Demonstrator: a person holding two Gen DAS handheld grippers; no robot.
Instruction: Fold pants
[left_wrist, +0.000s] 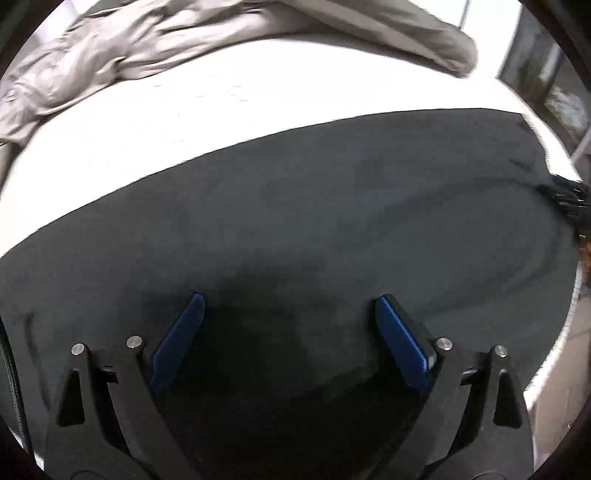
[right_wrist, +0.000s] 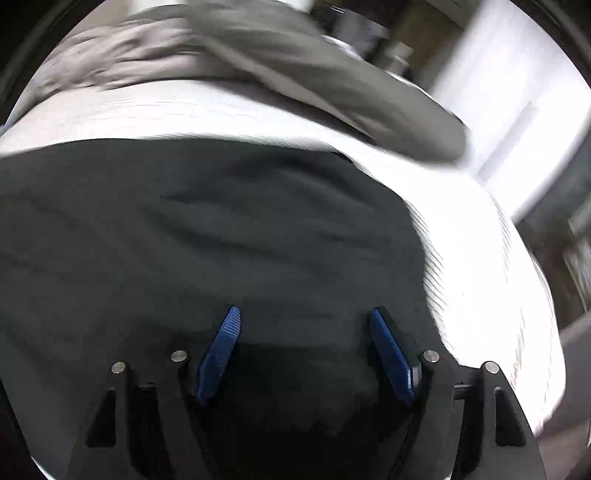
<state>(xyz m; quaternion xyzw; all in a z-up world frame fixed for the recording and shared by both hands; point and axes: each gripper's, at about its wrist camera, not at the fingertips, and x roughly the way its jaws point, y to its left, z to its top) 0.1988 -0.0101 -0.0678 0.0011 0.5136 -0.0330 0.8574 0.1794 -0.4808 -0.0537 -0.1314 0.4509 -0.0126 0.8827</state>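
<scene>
Dark pants lie spread flat on a white surface and fill the lower part of both views. In the left wrist view my left gripper hovers over the dark cloth, jaws wide apart, blue pads bare. The right wrist view shows the same pants, lightly rippled, with their right edge curving down near the white surface. My right gripper is open above the cloth, with nothing pinched between its blue pads.
A grey garment lies crumpled along the far side of the white surface, also seen as a blurred grey garment in the right wrist view. Beyond the right edge are room fixtures and a dark fringed object.
</scene>
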